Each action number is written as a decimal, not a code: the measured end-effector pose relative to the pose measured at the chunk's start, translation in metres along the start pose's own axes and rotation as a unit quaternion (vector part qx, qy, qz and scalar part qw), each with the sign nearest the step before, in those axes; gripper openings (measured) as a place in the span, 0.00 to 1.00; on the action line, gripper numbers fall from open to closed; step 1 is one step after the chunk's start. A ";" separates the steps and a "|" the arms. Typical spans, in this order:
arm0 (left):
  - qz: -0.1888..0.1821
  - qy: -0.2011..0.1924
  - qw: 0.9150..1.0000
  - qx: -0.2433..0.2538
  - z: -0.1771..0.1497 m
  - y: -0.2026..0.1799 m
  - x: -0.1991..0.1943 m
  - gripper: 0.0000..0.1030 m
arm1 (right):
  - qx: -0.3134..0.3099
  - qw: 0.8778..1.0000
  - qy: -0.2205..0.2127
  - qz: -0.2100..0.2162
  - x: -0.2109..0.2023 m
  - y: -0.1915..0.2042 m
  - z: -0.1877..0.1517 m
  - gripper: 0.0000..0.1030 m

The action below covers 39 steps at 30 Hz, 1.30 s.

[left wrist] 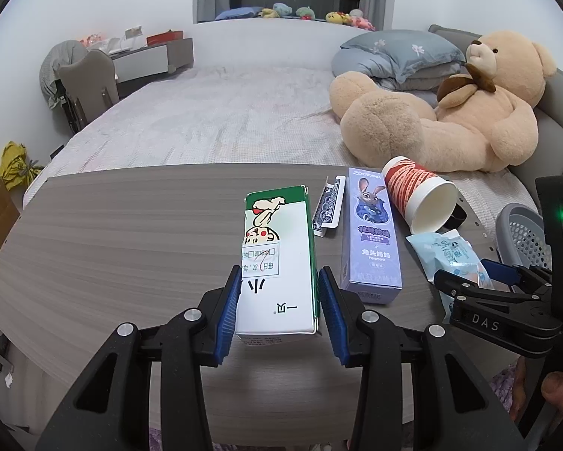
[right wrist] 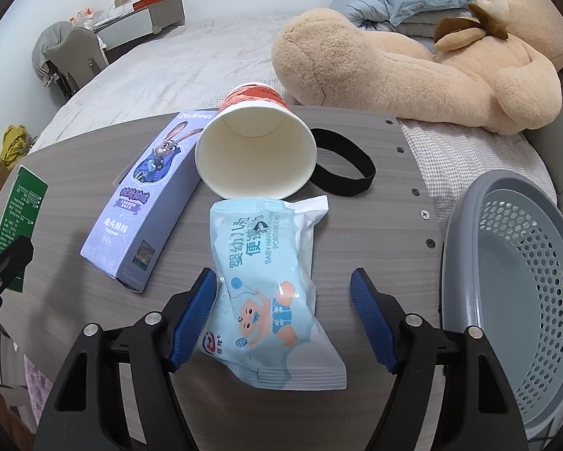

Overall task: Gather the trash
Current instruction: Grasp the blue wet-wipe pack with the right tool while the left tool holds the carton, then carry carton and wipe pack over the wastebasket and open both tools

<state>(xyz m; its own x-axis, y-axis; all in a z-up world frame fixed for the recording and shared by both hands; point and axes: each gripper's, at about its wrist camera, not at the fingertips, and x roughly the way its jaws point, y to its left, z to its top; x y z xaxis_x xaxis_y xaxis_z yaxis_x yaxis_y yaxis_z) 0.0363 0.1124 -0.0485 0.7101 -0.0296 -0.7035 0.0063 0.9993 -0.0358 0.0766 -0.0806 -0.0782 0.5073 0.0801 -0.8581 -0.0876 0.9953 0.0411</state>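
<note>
Beside the table [right wrist: 356, 233], the grey basket [right wrist: 506, 263] holds nothing visible.

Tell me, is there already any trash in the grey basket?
No, the right wrist view shows the basket with nothing inside it, only its bare perforated wall and floor.

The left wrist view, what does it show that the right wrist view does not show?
Only the left wrist view: the small blue patterned box and the white front of the green box between the left gripper fingers. Only the right wrist view: the black band. Both: purple box, paper cup, wipes packet, grey basket, teddy bear.
</note>
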 end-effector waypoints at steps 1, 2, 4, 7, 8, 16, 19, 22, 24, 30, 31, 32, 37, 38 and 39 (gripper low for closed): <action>0.000 0.000 1.000 0.000 0.000 0.000 0.000 0.39 | -0.002 1.000 0.002 0.006 0.000 0.001 -0.001 0.55; -0.001 0.000 1.000 0.000 0.000 0.000 0.000 0.39 | -0.003 1.000 0.004 0.008 0.000 0.001 -0.001 0.51; -0.001 0.000 1.000 0.001 0.000 -0.002 -0.002 0.39 | -0.005 1.000 0.002 0.009 -0.002 0.002 -0.002 0.50; -0.002 -0.001 1.000 0.003 0.000 -0.005 -0.005 0.39 | -0.004 1.000 -0.003 0.017 -0.006 0.002 -0.005 0.50; -0.003 -0.002 1.000 0.004 0.000 -0.006 -0.006 0.39 | -0.004 1.000 -0.005 0.019 -0.008 0.002 -0.005 0.50; -0.002 -0.010 1.000 0.022 0.003 -0.023 -0.020 0.39 | 0.005 0.999 -0.033 0.034 -0.039 -0.008 -0.013 0.50; -0.006 -0.008 1.000 0.029 0.005 -0.034 -0.022 0.39 | 0.012 0.998 -0.044 0.036 -0.053 -0.020 -0.017 0.50; -0.012 -0.006 0.999 0.042 0.006 -0.049 -0.025 0.39 | 0.026 0.997 -0.055 0.036 -0.065 -0.036 -0.022 0.50; -0.017 -0.006 0.999 0.051 0.007 -0.061 -0.027 0.39 | 0.038 0.997 -0.062 0.035 -0.073 -0.051 -0.026 0.50; -0.048 -0.003 0.995 0.085 0.008 -0.104 -0.030 0.39 | 0.070 0.994 -0.080 0.024 -0.091 -0.093 -0.037 0.50; -0.053 -0.001 0.994 0.092 0.008 -0.112 -0.029 0.39 | 0.077 0.993 -0.083 0.022 -0.094 -0.101 -0.040 0.50; -0.059 0.001 0.993 0.100 0.008 -0.121 -0.029 0.39 | 0.085 0.993 -0.085 0.019 -0.097 -0.110 -0.042 0.50; -0.080 0.005 0.988 0.131 0.008 -0.159 -0.026 0.39 | 0.117 0.989 -0.090 0.003 -0.106 -0.151 -0.054 0.50; -0.085 0.007 0.987 0.138 0.008 -0.167 -0.025 0.39 | 0.124 0.988 -0.090 0.000 -0.108 -0.160 -0.057 0.50; -0.089 0.009 0.985 0.145 0.008 -0.176 -0.024 0.39 | 0.129 0.988 -0.090 -0.003 -0.109 -0.166 -0.059 0.50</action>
<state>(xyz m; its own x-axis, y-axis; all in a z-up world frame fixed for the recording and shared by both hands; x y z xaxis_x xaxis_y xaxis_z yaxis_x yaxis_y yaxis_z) 0.0236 -0.0623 -0.0198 0.6672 -0.2036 -0.7165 0.3330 0.9420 0.0423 -0.0145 -0.2583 -0.0214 0.6530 0.0588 -0.7551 0.1253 0.9748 0.1843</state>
